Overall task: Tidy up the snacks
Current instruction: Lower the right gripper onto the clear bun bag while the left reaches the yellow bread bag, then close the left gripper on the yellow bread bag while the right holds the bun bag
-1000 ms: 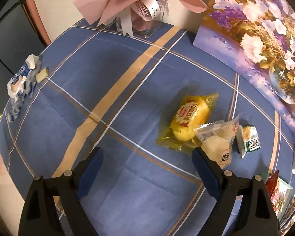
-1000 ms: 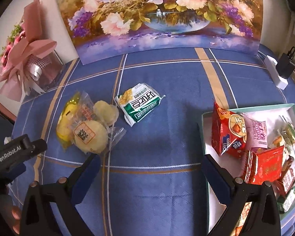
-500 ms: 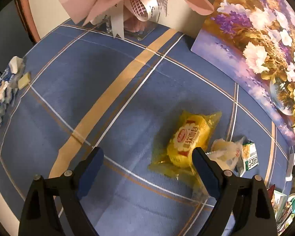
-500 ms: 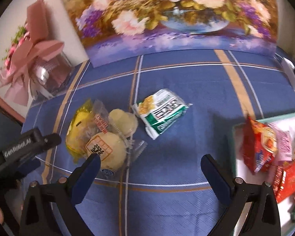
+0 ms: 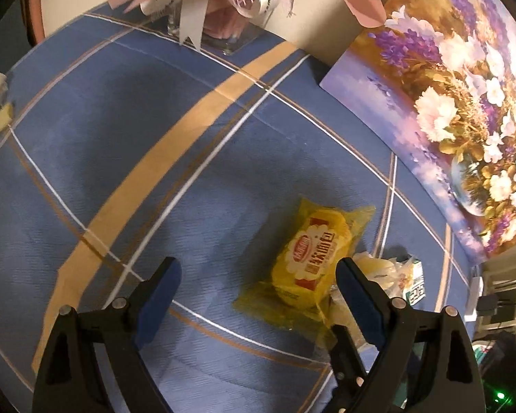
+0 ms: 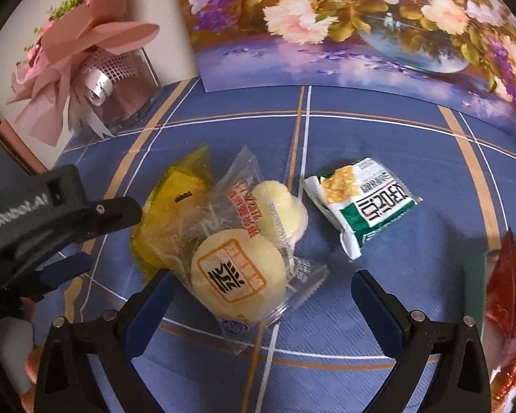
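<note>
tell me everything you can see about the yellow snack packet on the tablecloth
The yellow snack packet is a translucent, crinkly plastic wrapper holding a plump yellow cake, with a red and white label bearing printed characters. It lies flat and sealed on the blue plaid tablecloth. A clear packet of pale round buns overlaps its right edge. The open left gripper hovers near it without touching.
</note>
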A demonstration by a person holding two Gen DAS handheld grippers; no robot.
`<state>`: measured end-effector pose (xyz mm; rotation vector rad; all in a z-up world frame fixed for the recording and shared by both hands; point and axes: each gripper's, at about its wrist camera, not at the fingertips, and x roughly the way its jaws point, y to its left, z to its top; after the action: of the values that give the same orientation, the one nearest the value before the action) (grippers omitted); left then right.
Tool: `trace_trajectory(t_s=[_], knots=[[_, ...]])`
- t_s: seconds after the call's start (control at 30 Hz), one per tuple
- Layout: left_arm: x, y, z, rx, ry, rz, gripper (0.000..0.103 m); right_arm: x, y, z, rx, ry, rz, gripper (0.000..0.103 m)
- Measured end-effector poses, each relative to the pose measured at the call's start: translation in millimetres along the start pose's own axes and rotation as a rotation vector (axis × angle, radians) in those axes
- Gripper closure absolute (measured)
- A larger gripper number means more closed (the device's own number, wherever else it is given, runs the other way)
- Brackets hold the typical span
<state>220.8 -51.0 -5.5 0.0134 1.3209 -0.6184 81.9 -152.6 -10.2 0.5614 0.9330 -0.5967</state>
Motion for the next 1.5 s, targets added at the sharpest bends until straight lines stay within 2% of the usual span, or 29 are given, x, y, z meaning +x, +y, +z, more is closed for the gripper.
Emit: trace_trajectory(t_s=[0.3, 0.37, 0.4, 0.43, 0.7, 0.83, 1.0, 1.3, 1.5], knots=[[16, -9, -1, 0.015, 0.0, -0.078, 0.012, 8, -13, -2, 0.05, -0.004, 0.016, 0.013], [18, -9, -1, 0.018, -0.001, -0.088, 0.018, 7, -16, -4, 0.055, -0.003, 0.015, 0.014], [19, -9, -1, 0.018, -0.004, -0.091, 0.027, 6, -18, -5, 0.059, -0.003, 0.018, 0.014], [19, -10, -1, 0.02, -0.002, -0.093, 0.031, 6, -19, -5, 0.065, -0.003, 0.022, 0.015], [23, -14, -5, 0.032, 0.011, -0.113, 0.038, 2, -23, -6, 0.079, 0.003, 0.025, 0.017], [23, -16, -8, 0.039, 0.018, -0.122, 0.046, 1, -27, -7, 0.087, 0.012, 0.029, 0.018], [22, -25, -14, 0.083, 0.02, -0.079, 0.053, -1, -29, -7, 0.091, 0.024, 0.016, 0.018], [16, -22, -23, 0.046, 0.073, -0.011, 0.056, -10, -36, -16, 0.108, 0.048, 0.003, 0.019], [8, -24, -32, 0.049, 0.089, 0.065, 0.06, -16, -41, -23, 0.132, 0.073, 0.0, 0.02]])
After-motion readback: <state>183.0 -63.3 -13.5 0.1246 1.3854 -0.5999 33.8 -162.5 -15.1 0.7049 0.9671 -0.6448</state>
